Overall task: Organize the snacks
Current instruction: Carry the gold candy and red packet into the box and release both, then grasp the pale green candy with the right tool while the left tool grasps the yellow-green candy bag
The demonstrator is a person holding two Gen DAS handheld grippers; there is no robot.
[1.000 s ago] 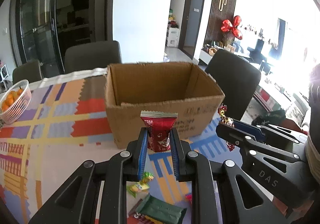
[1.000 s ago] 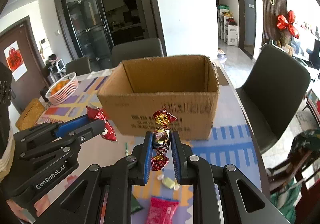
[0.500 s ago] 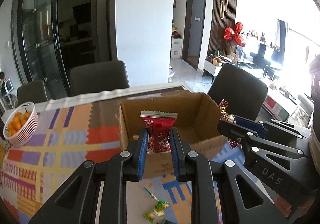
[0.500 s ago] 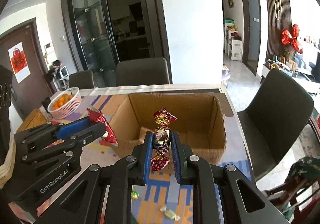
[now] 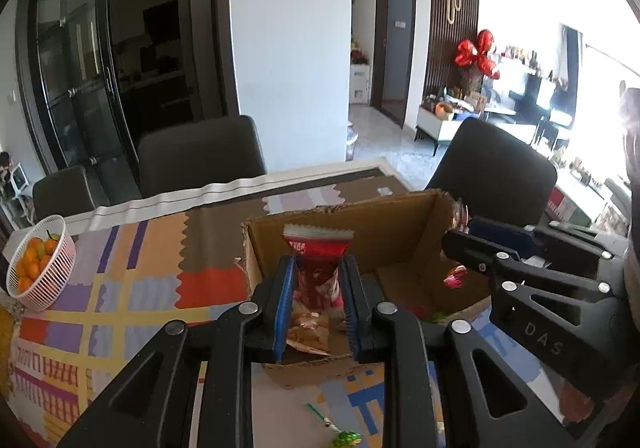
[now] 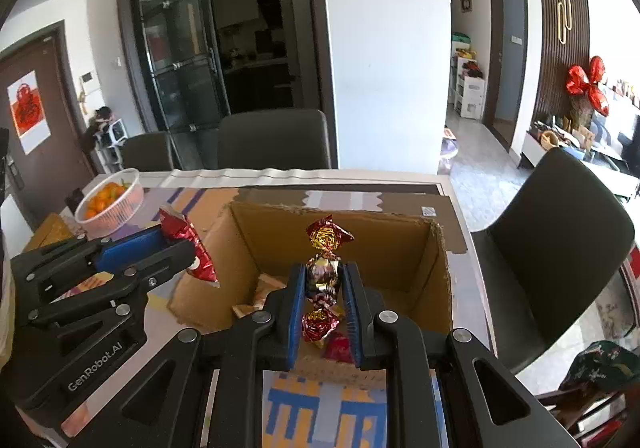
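Bench (image 5: 132, 288): patterned cloth, beneath and behind both tongs; carries everything listed.

Cardboard box (image 6: 340, 244): open-topped, directly below and ahead of both tongs, with several packets already on its floor. It is the drop target, so each release should fall well inside its walls, clear of the near rim.

Fruit basket (image 5: 40, 260): white, far to the left of the left tongs. No part in this step.

Left tongs (image 5: 318, 300): jaws beginning to part, with the red sachet (image 5: 320, 260) upright between the blue pads over the box's left half. Judgement: let the jaws widen fully before withdrawing, so the sachet slips free without snagging.

Right tongs (image 6: 324, 288): jaws likewise opening around the foil-wrapped candy (image 6: 324, 272), which stands vertically between them over the box interior. Judgement: hold the hand steady during release, since twisted foil ends may catch a pad.

Loose sweets: a green-wrapped sweet (image 5: 348, 438) lies on the bench below the left tongs, outside the box, awaiting collection.
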